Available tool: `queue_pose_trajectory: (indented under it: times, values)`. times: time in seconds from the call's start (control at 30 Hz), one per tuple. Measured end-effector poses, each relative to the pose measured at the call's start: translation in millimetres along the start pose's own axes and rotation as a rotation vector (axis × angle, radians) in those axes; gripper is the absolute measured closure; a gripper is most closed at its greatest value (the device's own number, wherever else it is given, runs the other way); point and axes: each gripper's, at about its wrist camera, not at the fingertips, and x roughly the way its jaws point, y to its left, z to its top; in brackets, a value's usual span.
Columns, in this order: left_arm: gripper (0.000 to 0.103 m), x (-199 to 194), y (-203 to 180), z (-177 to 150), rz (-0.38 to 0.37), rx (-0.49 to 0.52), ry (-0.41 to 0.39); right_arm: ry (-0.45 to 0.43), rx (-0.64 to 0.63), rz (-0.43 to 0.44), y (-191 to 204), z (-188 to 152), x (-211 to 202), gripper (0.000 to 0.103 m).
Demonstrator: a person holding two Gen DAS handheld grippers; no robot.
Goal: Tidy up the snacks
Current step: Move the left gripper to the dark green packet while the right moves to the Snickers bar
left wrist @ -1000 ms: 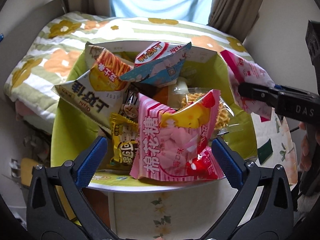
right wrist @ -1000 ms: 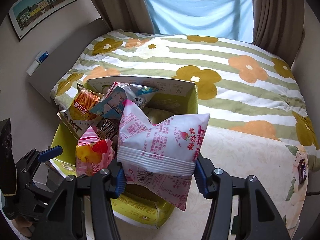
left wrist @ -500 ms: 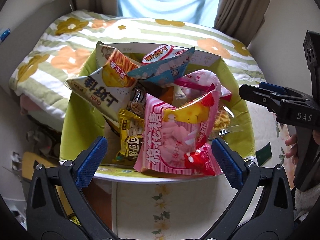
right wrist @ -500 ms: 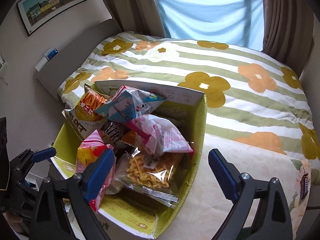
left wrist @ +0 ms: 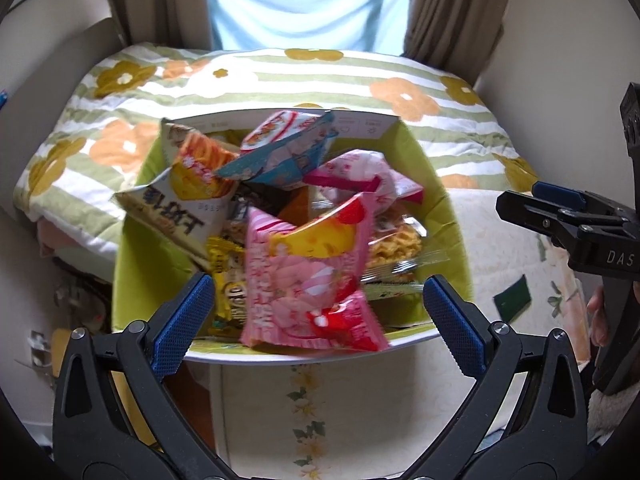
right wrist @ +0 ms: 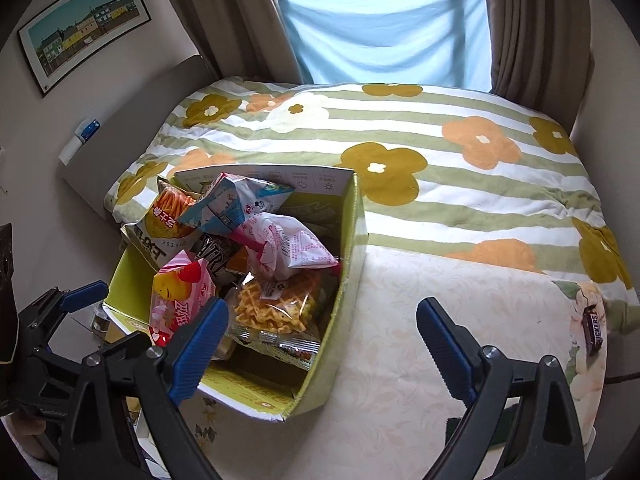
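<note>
Both of my tongs stand wide with nothing between the pads. My right gripper (right wrist: 320,338) has just been opening, and its blue pads (right wrist: 199,342) now straddle the near right corner of the green box (right wrist: 352,264) with only air between them. My left gripper (left wrist: 316,326) hangs over the near rim of that box, its jaws spread wide and empty too.

Every snack I can make out sits inside the box, heaped above its walls. The white and pink bag (right wrist: 288,246) lies on top near the box's right wall, resting on the clear packet of waffle crisps (right wrist: 276,312) toward the near right corner. A pink marshmallow bag (left wrist: 308,276) stands on end against the near wall. The cheese stick bag (left wrist: 188,196) leans out over the left wall, and a blue and white packet (left wrist: 280,152) is perched at the far side by the box's raised white flap. A yellow packet (left wrist: 228,280) is wedged low between the marshmallow bag and the left wall.

The box stands on a pale flowered tabletop (right wrist: 460,340), at its left edge. One chocolate bar (right wrist: 592,330) lies well apart from the box, at the tabletop's far right edge. Beyond the box spreads a striped floral bedspread (right wrist: 420,168).
</note>
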Motion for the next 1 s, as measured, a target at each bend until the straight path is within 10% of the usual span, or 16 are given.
queue_pose_trajectory:
  times: [0.47,1.0]
  values:
    - [0.000,3.5,-123.8,12.5,-0.188,0.284,-0.030,-0.101,0.199,-0.238,-82.1,-46.5,-80.8,0.009]
    - [0.000,78.1,-269.8,-22.7,-0.242,0.392,0.159,-0.092,0.268,-0.312,-238.4,-81.3,-118.2,0.009]
